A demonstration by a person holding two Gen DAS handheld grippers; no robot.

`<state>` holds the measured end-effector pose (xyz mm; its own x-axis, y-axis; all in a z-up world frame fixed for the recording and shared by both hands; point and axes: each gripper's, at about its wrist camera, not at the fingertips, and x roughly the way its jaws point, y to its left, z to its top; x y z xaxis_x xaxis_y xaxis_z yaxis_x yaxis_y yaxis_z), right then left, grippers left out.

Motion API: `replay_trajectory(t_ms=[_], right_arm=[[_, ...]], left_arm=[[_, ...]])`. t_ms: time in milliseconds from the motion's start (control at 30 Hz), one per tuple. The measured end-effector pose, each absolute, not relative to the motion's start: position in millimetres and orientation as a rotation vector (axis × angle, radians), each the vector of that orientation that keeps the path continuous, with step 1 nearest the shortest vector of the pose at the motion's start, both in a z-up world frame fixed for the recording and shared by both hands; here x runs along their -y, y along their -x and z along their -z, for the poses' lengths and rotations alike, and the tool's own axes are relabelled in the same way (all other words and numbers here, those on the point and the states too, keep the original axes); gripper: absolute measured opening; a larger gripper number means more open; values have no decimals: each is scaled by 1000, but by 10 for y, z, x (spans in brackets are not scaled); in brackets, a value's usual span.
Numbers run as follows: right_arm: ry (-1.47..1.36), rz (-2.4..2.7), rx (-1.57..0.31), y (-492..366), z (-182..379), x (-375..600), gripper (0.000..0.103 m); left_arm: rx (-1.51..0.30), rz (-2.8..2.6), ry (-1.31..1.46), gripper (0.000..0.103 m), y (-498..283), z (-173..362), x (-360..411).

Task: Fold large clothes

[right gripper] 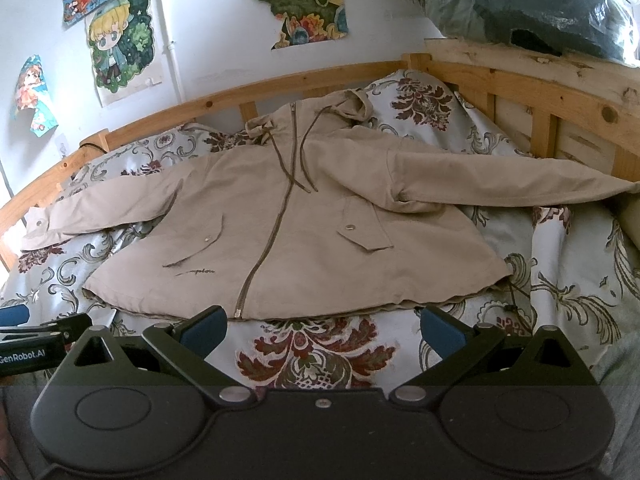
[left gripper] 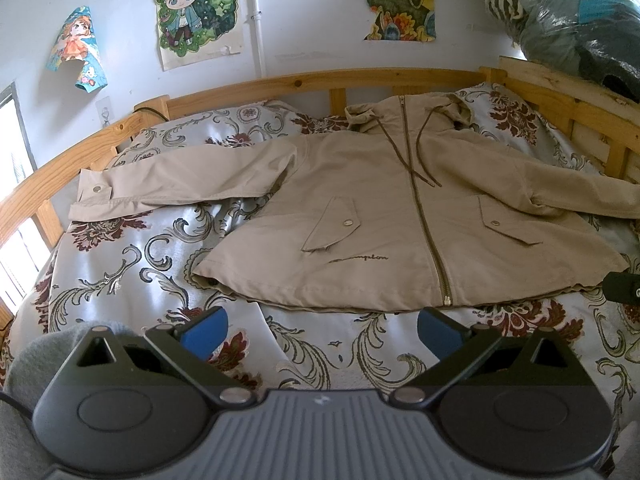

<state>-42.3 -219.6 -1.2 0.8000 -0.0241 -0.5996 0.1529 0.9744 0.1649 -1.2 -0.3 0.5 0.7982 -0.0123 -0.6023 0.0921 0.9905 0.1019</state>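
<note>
Lying flat on the bed (left gripper: 132, 264), the zipped beige jacket (left gripper: 384, 216) spreads both sleeves; just before its hem, left gripper (left gripper: 322, 330) and right gripper (right gripper: 324, 328) wait released, empty.

A home bedroom: a pine-framed bed (left gripper: 304, 80) under a floral bedspread (left gripper: 132, 264) lies ahead of the claw, and hand-coloured cartoon drawings (left gripper: 196, 12) are stuck to the white wall beyond.
</note>
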Motion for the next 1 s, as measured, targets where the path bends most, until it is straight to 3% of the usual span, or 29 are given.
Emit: replay_trajectory(t_ms=[800,1000], right_arm=[[-221,100,-638,429,13,2235,103],[-246,168,-601,460,-218,2379,102]], left_arm=[[-693,56,-142,102,-60,78,5],[-727,193,-111,102,-347,-173,87]])
